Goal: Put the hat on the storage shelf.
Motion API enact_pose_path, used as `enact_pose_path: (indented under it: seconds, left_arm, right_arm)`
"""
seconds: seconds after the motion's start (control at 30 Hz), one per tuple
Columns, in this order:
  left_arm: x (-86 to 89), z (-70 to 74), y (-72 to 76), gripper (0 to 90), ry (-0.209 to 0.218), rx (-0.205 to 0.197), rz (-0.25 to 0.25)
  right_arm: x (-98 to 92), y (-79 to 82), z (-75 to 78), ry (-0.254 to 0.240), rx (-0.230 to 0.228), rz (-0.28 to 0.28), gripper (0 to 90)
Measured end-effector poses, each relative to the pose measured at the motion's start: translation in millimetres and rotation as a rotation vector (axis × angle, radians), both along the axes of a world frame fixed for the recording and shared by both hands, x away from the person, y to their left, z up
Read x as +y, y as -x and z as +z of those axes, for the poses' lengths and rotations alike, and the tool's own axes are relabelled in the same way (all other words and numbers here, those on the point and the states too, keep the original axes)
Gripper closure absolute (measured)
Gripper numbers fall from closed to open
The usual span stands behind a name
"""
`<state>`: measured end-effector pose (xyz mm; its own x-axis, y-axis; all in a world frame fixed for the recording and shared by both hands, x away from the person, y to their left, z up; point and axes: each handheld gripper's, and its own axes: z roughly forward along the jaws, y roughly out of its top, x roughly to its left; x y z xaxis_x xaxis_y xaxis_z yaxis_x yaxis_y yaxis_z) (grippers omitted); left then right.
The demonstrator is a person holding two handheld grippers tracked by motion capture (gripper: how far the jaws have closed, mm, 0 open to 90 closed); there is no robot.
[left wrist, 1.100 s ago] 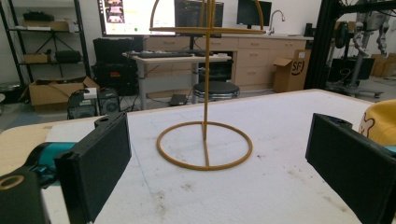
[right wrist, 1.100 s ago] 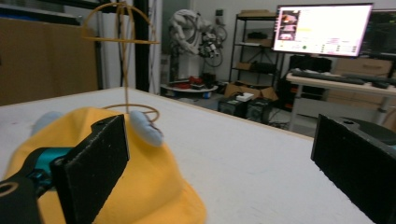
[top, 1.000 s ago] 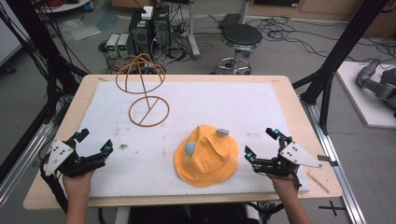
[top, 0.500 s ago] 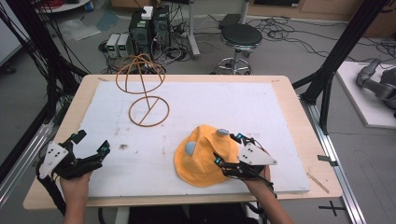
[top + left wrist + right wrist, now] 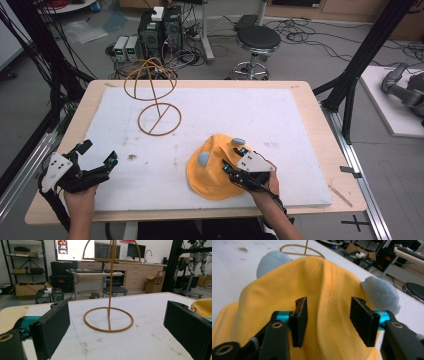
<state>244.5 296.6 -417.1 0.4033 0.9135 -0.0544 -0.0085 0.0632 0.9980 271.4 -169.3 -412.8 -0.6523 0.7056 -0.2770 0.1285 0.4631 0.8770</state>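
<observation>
At the near left edge of the surface [image 5: 310, 125], the left hand-held gripper [image 5: 95, 155] is held in a hand [image 5: 80, 197], its jaws spread wide with nothing between them. In the left gripper view, those two black jaws frame the stand's ring base, which lies well ahead of them on the white mat [image 5: 150, 322].

Farther in, toward the back left of the mat, stands a wire stand [image 5: 156, 97]: a flat ring base on the mat, an upright rod, and a rounded wire frame at the top.

Right of centre, near the front edge, lies a yellow hat [image 5: 210, 172] with two pale blue ears [image 5: 382, 293]. The right hand-held gripper [image 5: 234, 159] is over the hat's right side. In the right gripper view, its jaws stand moderately apart on either side of a raised fold in the yellow cloth, not closed on it; I cannot tell whether the pads touch the fabric.
</observation>
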Motion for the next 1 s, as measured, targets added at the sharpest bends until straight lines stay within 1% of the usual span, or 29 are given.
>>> enact_pose_path:
  seconds: [0.03, 0.07, 0.1, 0.17, 0.2, 0.23, 0.27, 0.3, 0.4, 0.43, 0.47, 0.5, 0.53, 0.57, 0.6, 0.63, 0.67, 0.7, 0.73, 0.77, 0.8, 0.83, 0.9, 0.93, 0.97, 1.0]
  left_arm:
    - [0.1, 0.0, 0.0, 7.3, 0.001, 0.0, -0.001]
    - [0.2, 0.0, 0.1, 7.3, 0.001, 0.0, 0.0]
    - [0.3, 0.1, 0.2, 7.2, 0.001, 0.0, 0.0]
    - [0.5, 0.2, 0.4, 7.2, 0.004, 0.0, 0.0]
    - [0.3, 0.2, 0.4, 7.2, 0.007, -0.002, 0.001]
    - [0.3, 0.2, 0.5, 7.3, 0.007, -0.002, 0.002]
    - [0.4, 0.2, 0.5, 7.3, 0.005, -0.001, 0.001]
    - [0.4, 0.1, 0.4, 7.3, 0.004, 0.0, 0.001]
    - [0.3, -0.2, 0.2, 7.3, 0.007, 0.001, 0.001]
    - [0.2, 0.0, 0.1, 7.3, 0.008, 0.0, 0.0]
    - [0.2, 0.0, 0.1, 7.3, 0.008, 0.0, 0.0]
    - [0.1, 0.1, 0.2, 7.3, 0.007, -0.001, 0.0]
    - [0.1, 0.0, 0.2, 7.2, 0.007, -0.001, 0.001]
    - [0.1, 0.0, 0.2, 7.3, 0.007, -0.001, 0.001]
    - [0.1, 0.0, 0.2, 7.3, 0.007, -0.001, 0.002]
    - [0.1, 0.0, 0.2, 7.2, 0.008, -0.001, 0.002]
    - [0.1, -0.1, 0.1, 7.3, 0.01, 0.0, 0.003]
    - [0.1, -0.1, 0.1, 7.3, 0.01, 0.0, 0.004]
    - [0.2, -0.1, -0.1, 7.2, 0.012, 0.0, 0.005]
    - [0.3, -0.2, -0.2, 7.3, 0.014, -0.001, 0.005]
    - [0.5, -0.1, -0.2, 7.3, 0.015, 0.0, 0.005]
    - [0.5, 0.0, -0.1, 7.2, 0.018, 0.001, 0.007]
    - [0.6, 0.4, 0.1, 7.2, 0.023, -0.002, 0.008]
    - [0.6, 0.4, 0.1, 7.2, 0.023, -0.002, 0.008]
    - [0.8, 0.5, 0.2, 7.3, 0.023, -0.003, 0.009]
    - [0.9, 0.5, 0.3, 7.3, 0.024, -0.003, 0.009]
  right_arm:
    - [2.0, 1.1, -1.2, 0.027, -0.001, 0.007, 57.9]
    - [2.0, 1.1, -1.2, 0.027, -0.001, 0.007, 57.9]
    - [3.8, 1.8, -1.9, 0.047, -0.002, 0.014, 64.8]
    - [5.0, 1.2, -2.1, 0.061, 0.003, 0.021, 72.4]
    - [5.0, 1.2, -2.1, 0.061, 0.003, 0.021, 72.4]
    - [4.7, 0.1, -1.6, 0.062, 0.019, 0.03, 82.7]
    - [4.3, -0.4, -1.0, 0.064, 0.024, 0.035, 86.3]
    - [3.6, -1.5, -0.4, 0.066, 0.027, 0.04, 87.7]
    - [3.1, -2.2, 1.3, 0.051, 0.085, 0.045, 88.3]
    - [2.0, -3.6, 2.1, 0.054, 0.071, 0.048, 88.4]
    - [2.0, -3.6, 2.1, 0.054, 0.071, 0.048, 88.4]
    - [1.2, -4.5, 2.7, 0.057, 0.061, 0.051, 88.6]
    - [1.1, -3.7, 2.9, 0.046, 0.082, 0.048, 88.7]
    - [-0.8, -4.3, 3.6, 0.019, 0.097, 0.049, 89.0]
    - [-0.8, -4.3, 3.6, 0.019, 0.097, 0.049, 89.0]
    - [-4.7, -5.4, 5.9, -0.018, 0.109, 0.056, 89.0]
    - [-7.0, -6.4, 7.3, -0.04, 0.114, 0.059, 89.1]
    - [-7.0, -6.4, 7.3, -0.04, 0.114, 0.059, 89.1]
    - [-9.8, -7.7, 8.8, -0.065, 0.117, 0.06, 89.1]
    - [-14.5, -9.7, 11.8, -0.108, 0.131, 0.062, 89.2]
    - [-14.5, -9.7, 11.8, -0.108, 0.131, 0.062, 89.2]
    - [-17.9, -10.9, 14.7, -0.144, 0.141, 0.063, 89.3]
    - [-20.2, -11.8, 18.0, -0.175, 0.143, 0.065, 89.3]
    - [-20.2, -11.8, 18.0, -0.175, 0.143, 0.065, 89.3]
    - [-21.2, -12.2, 22.5, -0.196, 0.13, 0.068, 89.2]
    - [-21.2, -12.2, 22.5, -0.196, 0.13, 0.068, 89.2]
